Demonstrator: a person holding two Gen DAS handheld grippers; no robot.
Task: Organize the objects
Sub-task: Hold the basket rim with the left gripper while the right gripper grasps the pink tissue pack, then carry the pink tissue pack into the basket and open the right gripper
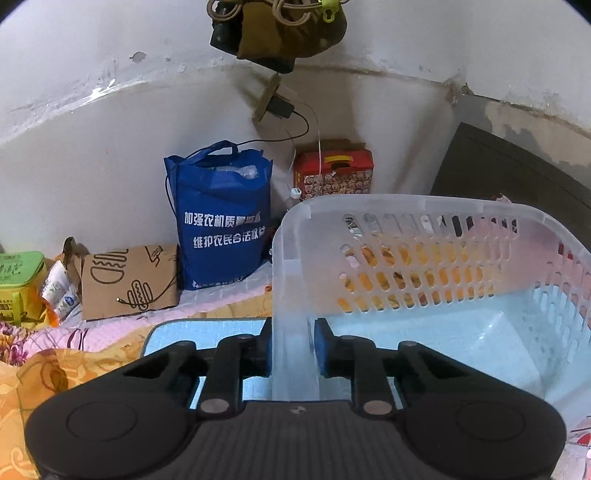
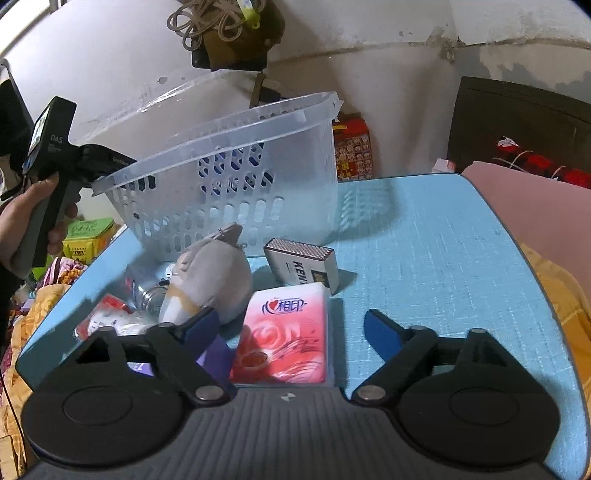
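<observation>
now left gripper [image 1: 291, 347] clamps the basket [image 1: 424, 236] rim; right gripper [image 2: 291, 325], empty, gapes over tissue pack [image 2: 284, 332].

We are facing a scuffed white wall [image 1: 92, 122] with flaking paint; a dark wooden headboard [image 2: 517, 122] is standing at right, and a bundle [image 1: 280, 29] is hanging overhead.
</observation>
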